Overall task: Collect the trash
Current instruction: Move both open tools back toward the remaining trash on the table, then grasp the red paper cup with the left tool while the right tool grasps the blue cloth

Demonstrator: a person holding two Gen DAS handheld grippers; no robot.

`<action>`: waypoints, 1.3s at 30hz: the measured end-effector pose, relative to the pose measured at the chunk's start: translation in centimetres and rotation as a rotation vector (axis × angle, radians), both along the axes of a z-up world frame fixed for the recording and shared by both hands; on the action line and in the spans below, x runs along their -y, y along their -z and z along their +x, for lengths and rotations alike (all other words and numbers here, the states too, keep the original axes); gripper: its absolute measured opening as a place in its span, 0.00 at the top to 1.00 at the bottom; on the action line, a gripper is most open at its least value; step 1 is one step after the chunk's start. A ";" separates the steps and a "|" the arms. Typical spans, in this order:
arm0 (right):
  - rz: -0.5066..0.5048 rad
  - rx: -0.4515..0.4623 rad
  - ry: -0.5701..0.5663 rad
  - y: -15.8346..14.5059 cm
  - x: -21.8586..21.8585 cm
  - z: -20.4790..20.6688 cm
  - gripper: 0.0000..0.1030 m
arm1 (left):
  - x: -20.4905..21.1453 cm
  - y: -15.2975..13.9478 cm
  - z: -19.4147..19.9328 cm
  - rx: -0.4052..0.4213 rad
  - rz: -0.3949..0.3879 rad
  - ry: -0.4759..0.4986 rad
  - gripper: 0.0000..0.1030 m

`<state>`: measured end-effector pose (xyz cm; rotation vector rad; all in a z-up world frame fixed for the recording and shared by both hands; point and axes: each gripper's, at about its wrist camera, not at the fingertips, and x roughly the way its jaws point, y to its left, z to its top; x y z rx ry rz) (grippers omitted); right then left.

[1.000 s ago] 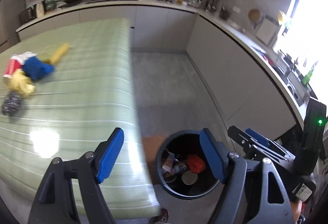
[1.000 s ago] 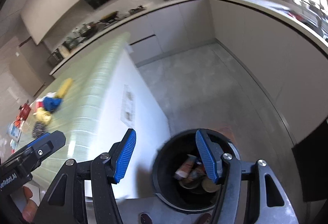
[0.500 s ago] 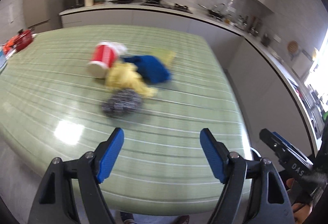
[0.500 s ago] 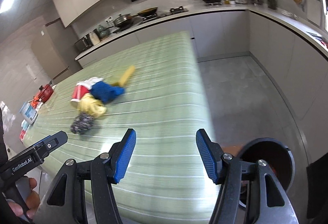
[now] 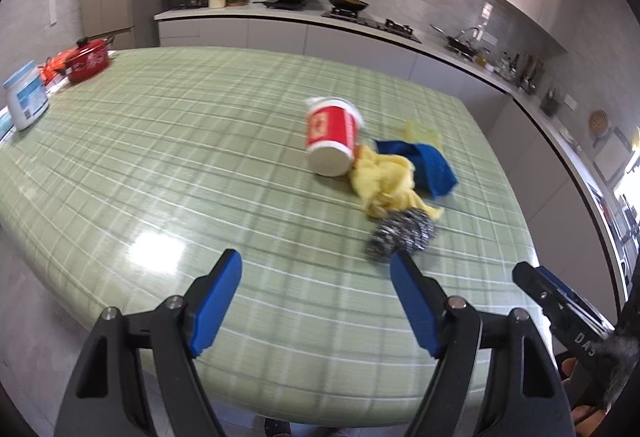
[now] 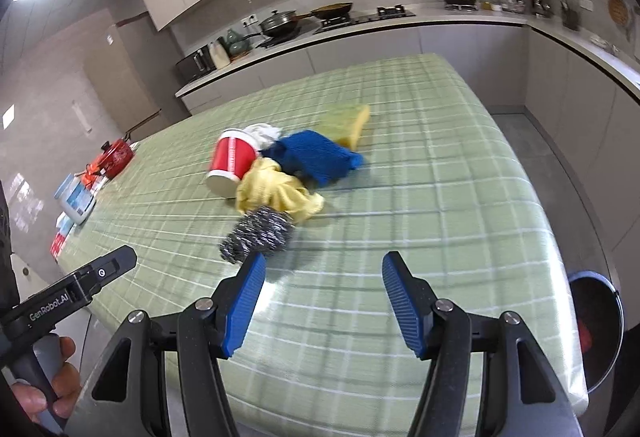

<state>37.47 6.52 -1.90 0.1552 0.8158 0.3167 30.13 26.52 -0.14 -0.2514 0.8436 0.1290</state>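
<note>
Left gripper (image 5: pixel 316 295): jaws apart, nothing between them, only green checked cloth of the worktop (image 5: pixel 180 165) seen through the gap. Right gripper (image 6: pixel 322 297): jaws also apart and empty, held above the worktop near its front edge. Both are angled down toward the surface.

Trash is clustered on the worktop, ahead of both grippers:
- steel scourer (image 5: pixel 402 233), grey wire ball, nearest; seen just above the left gripper's right-hand pad, and just above the right gripper's left-hand pad (image 6: pixel 244 303) in the right wrist view. Contact with either is not shown.
- yellow cloth (image 5: pixel 384 183), crumpled, lying against the scourer on its far side.
- red paper cup (image 5: pixel 332 135), tipped on its side, white rim and base, touching the yellow cloth. Something white and crumpled (image 6: pixel 264 133) is seen at its far end.
- blue cloth (image 5: pixel 426 165), folded loosely, beside the yellow one.
- yellow sponge (image 6: pixel 348 123), farthest, partly hidden behind the blue cloth.

Edges are motion-blurred, so fine detail cannot be told.

The left gripper's handle is gripped by a hand (image 6: pixel 44 389) at the lower left of the right wrist view. A black bin (image 6: pixel 598 329) is seen on the floor off the worktop's right corner, something red inside. A red pot (image 5: pixel 86 59) and a white tub (image 5: pixel 26 97) are kept at the far left edge, well apart from the trash.
</note>
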 end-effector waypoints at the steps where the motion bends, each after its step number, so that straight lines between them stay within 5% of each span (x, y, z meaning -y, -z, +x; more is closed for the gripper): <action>1: -0.007 0.004 -0.009 -0.2 -0.5 0.3 0.39 | -0.3 0.0 0.1 0.002 -0.004 -0.007 0.24; 20: 0.006 0.015 -0.031 -0.5 0.4 7.1 0.38 | -1.1 0.6 6.5 -0.023 0.015 -0.056 0.24; 39: -0.003 0.018 0.125 -0.8 -2.8 11.7 0.38 | -2.2 0.9 14.0 -0.033 0.033 0.122 0.24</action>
